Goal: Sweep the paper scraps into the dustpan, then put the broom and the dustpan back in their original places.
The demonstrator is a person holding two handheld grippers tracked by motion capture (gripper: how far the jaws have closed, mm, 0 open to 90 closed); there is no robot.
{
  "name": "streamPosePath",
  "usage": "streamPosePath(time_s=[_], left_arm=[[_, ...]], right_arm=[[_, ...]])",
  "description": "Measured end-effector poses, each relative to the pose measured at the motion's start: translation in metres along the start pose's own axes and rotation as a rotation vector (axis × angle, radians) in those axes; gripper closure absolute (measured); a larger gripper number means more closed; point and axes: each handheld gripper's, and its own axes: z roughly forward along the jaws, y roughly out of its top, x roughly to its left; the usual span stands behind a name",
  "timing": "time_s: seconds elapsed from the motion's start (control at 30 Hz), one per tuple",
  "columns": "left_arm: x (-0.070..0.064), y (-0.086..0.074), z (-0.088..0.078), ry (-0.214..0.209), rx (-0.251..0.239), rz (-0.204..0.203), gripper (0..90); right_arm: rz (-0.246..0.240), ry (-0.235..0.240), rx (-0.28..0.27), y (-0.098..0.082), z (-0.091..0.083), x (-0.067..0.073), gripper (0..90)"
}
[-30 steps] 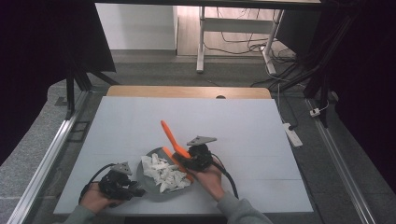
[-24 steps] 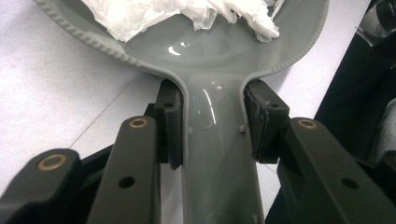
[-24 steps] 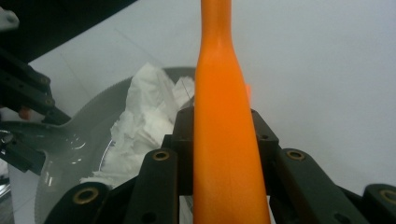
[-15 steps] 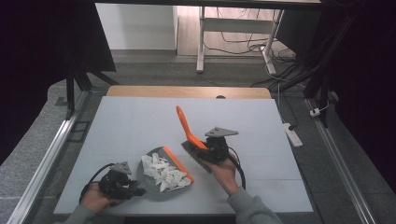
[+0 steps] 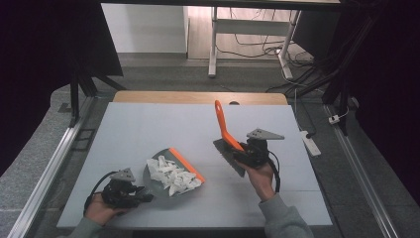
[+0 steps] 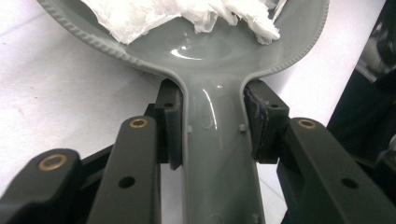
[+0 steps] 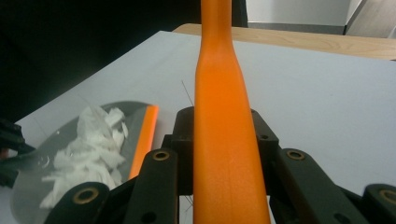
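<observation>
A grey dustpan (image 5: 153, 177) with an orange lip lies at the front of the table, holding a heap of white paper scraps (image 5: 171, 174). My left gripper (image 5: 141, 193) is shut on the dustpan's handle (image 6: 217, 154), pads (image 6: 169, 122) pressed to both sides. To its right my right gripper (image 5: 238, 152) is shut on a brush with an orange handle (image 5: 221, 124) that points up and away, its grey head (image 5: 229, 154) low by the hand. In the right gripper view the orange handle (image 7: 223, 126) rises between the jaws, with the dustpan (image 7: 56, 154) at the lower left.
The pale table top (image 5: 163, 129) stretches wide behind both grippers, ending in a wooden strip (image 5: 198, 97) at the far edge. A white power strip (image 5: 308, 140) lies off the table's right side. Metal rails (image 5: 49, 163) run along both sides.
My right gripper has carried the brush away from the dustpan to the right and raised its handle more upright. The left gripper and dustpan have stayed put.
</observation>
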Motion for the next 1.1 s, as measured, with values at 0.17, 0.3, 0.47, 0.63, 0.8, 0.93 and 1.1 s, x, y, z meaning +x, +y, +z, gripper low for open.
streamPosePath(time_s=[0.17, 0.3, 0.47, 0.63, 0.8, 0.93, 1.1], left_arm=[[0.001, 0.001, -0.004, 0.038, -0.055, -0.065, 61.4], [0.003, 0.001, -0.008, 0.067, -0.098, -0.11, 61.4], [0.006, 0.001, -0.011, 0.083, -0.124, -0.146, 61.4], [0.005, 0.002, -0.012, 0.094, -0.148, -0.156, 61.4], [0.006, 0.001, -0.014, 0.119, -0.175, -0.193, 61.4], [0.008, -0.001, -0.015, 0.139, -0.189, -0.229, 61.4], [0.01, -0.001, -0.016, 0.173, -0.213, -0.283, 61.4]], right_arm=[[-0.033, 0.011, 0.0, -0.006, -0.011, -0.004, 70.3], [-0.048, 0.012, 0.004, -0.011, -0.022, -0.005, 70.3], [-0.044, 0.003, 0.008, -0.019, -0.036, -0.01, 70.3], [-0.024, -0.002, 0.01, -0.024, -0.045, -0.018, 70.3], [-0.015, 0.002, 0.015, -0.03, -0.052, -0.021, 70.3], [-0.013, 0.007, 0.021, -0.033, -0.057, -0.019, 70.3], [0.02, 0.022, 0.044, -0.042, -0.055, -0.019, 70.3]])
